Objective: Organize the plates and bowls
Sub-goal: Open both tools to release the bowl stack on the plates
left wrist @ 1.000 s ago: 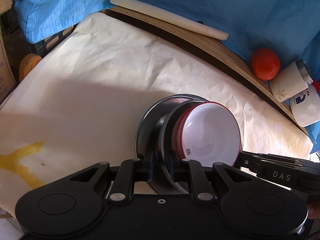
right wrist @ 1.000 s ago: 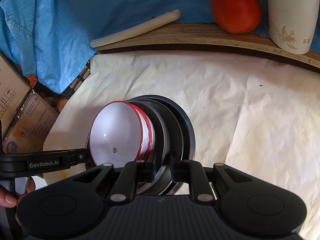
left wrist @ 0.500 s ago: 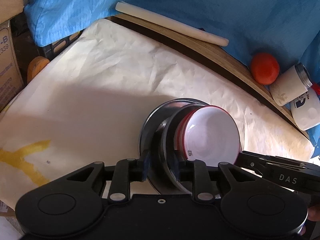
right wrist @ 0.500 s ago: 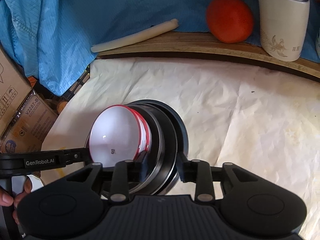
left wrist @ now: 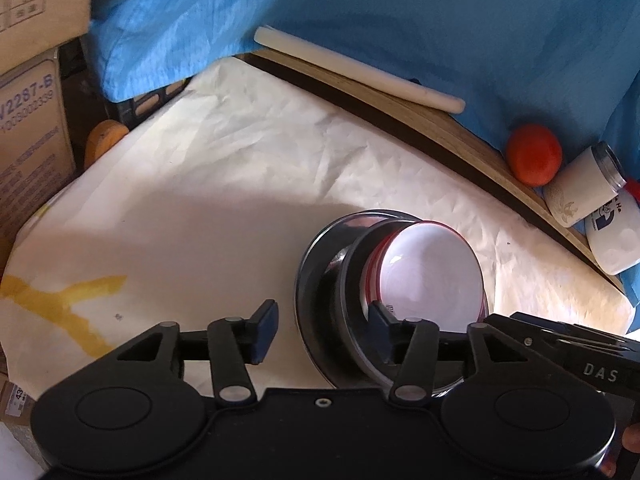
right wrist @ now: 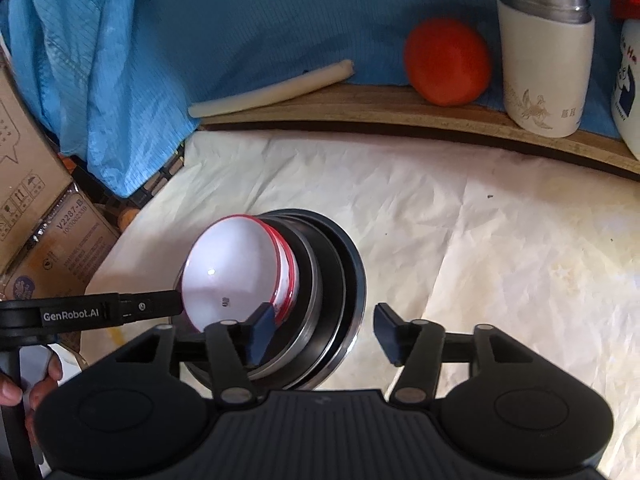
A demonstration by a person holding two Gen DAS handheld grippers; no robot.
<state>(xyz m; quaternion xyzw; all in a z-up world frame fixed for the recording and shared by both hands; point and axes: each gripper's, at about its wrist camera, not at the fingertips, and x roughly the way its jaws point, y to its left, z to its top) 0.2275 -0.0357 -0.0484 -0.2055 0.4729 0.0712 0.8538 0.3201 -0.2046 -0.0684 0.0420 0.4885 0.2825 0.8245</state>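
Note:
A white bowl with a red rim (left wrist: 432,276) (right wrist: 232,268) is nested in a stack of steel plates (left wrist: 320,264) (right wrist: 344,280), which rests on the paper-covered table (left wrist: 224,184). My left gripper (left wrist: 323,330) straddles the stack's near rim. Its jaws are opening, with the rim between them and the pads off it. My right gripper (right wrist: 325,332) straddles the opposite rim, jaws also opening and pads clear of the plates. In the right wrist view, one of the left gripper's fingers (right wrist: 152,306) reaches to the bowl's edge.
A wooden ledge (right wrist: 360,108) at the back carries a white rod (left wrist: 360,68), a red-orange fruit (right wrist: 448,62), a white flask (right wrist: 546,68) and a white bottle (left wrist: 612,236). Blue cloth (left wrist: 400,12) hangs behind. Cardboard boxes (left wrist: 28,120) stand at the left. A hand (right wrist: 40,384) grips a handle.
Both grippers were shut on the stack's rims and have since spread their jaws off them. The stack stays in place on the paper, while both cameras have tipped up a little.

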